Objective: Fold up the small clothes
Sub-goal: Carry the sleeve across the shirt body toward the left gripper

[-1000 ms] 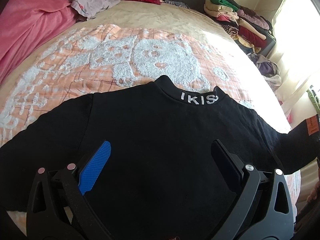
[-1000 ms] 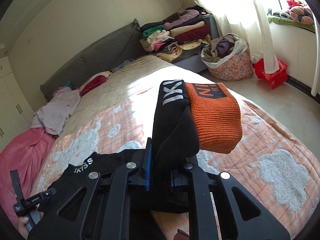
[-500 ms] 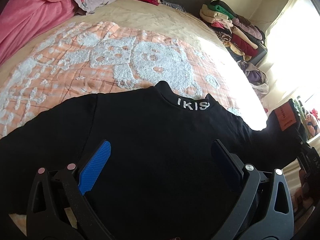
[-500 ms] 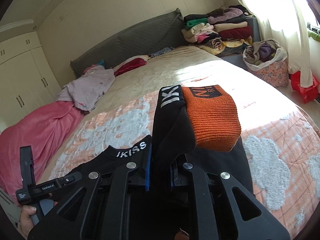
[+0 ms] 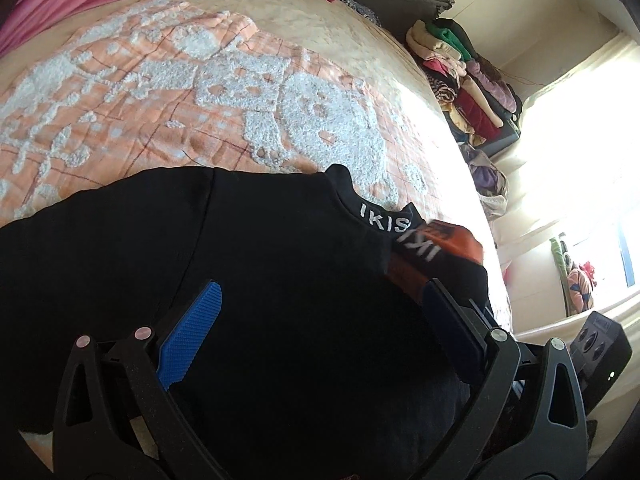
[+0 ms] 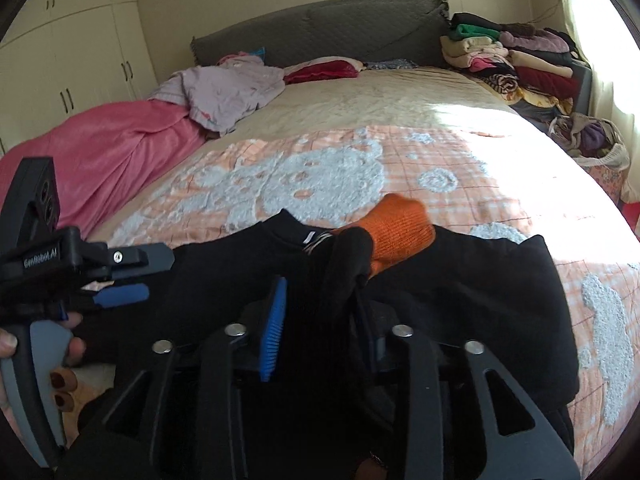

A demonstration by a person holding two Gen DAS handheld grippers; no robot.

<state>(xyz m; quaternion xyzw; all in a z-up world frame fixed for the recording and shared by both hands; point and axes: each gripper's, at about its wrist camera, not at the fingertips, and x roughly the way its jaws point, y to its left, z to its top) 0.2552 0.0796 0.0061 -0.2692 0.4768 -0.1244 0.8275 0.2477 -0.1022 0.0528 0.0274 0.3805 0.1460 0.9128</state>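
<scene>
Left wrist view: one black sweatshirt [image 5: 280,280] is seen spread flat on the bed [image 5: 320,20], lying on one peach blanket [image 5: 160,92] patterned with white fleecy shapes, near the blanket's near edge. White lettering is carried on its collar [image 5: 384,220]. One sleeve, ending in an orange cuff [image 5: 452,240], is laid across the body of the garment, just beside the collar. The left gripper [image 5: 320,320] is held over the sweatshirt with its two fingers spread wide apart and nothing between them; one blue pad [image 5: 192,336] is visible on the left finger.

In the right wrist view, the right gripper [image 6: 320,320] is seen with its jaws closed on the black sleeve [image 6: 344,280], the fabric being pinched between the two fingers, and the orange cuff [image 6: 400,232] is draped beyond the fingertips onto the sweatshirt [image 6: 480,288]. The left gripper [image 6: 132,280] is also caught at the left edge of this view, gripped by one hand [image 6: 64,360] with dark red nails.

One pink blanket [image 6: 100,152] is bunched along the bed's left edge, with one lilac garment [image 6: 224,92] resting on it at the far left corner. One red cushion [image 6: 324,70] is lying against one grey headboard [image 6: 320,36]. One stack of folded clothes [image 6: 512,64] is piled beside the bed's far right corner, and one basket [image 6: 592,144] of laundry is standing on the floor next to it. White wardrobe doors [image 6: 80,52] are visible behind the bed.
</scene>
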